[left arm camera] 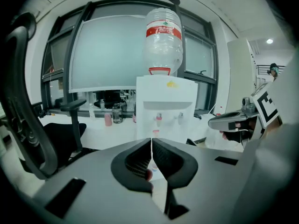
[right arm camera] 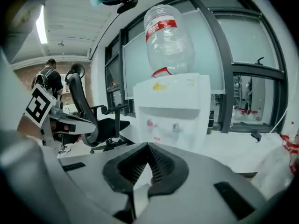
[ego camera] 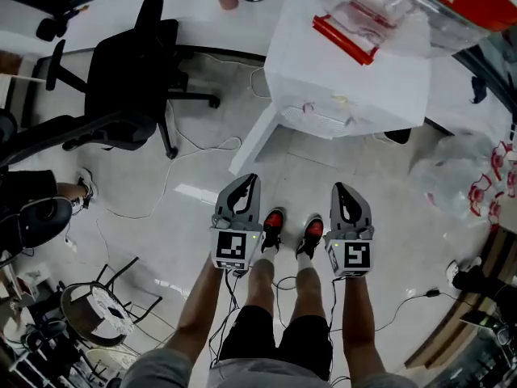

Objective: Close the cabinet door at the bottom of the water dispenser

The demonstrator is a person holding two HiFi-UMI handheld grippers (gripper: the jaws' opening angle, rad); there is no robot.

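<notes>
The white water dispenser [ego camera: 347,63] stands ahead of me with a clear bottle [ego camera: 380,6] on top. At its base a white cabinet door [ego camera: 254,140] swings out toward the left, open. My left gripper [ego camera: 247,181] and right gripper [ego camera: 339,189] are held side by side short of the dispenser, both shut and empty. In the left gripper view the dispenser [left arm camera: 166,106] rises above the shut gripper [left arm camera: 151,141], and its lower part is hidden. The right gripper view shows the dispenser [right arm camera: 175,111] beyond that shut gripper [right arm camera: 148,145].
A black office chair [ego camera: 129,79] stands to the left, with cables [ego camera: 186,148] trailing over the floor. Plastic bags [ego camera: 460,176] lie at the right. A wire spool [ego camera: 105,309] sits at lower left. My own feet in red shoes [ego camera: 275,221] stand between the grippers.
</notes>
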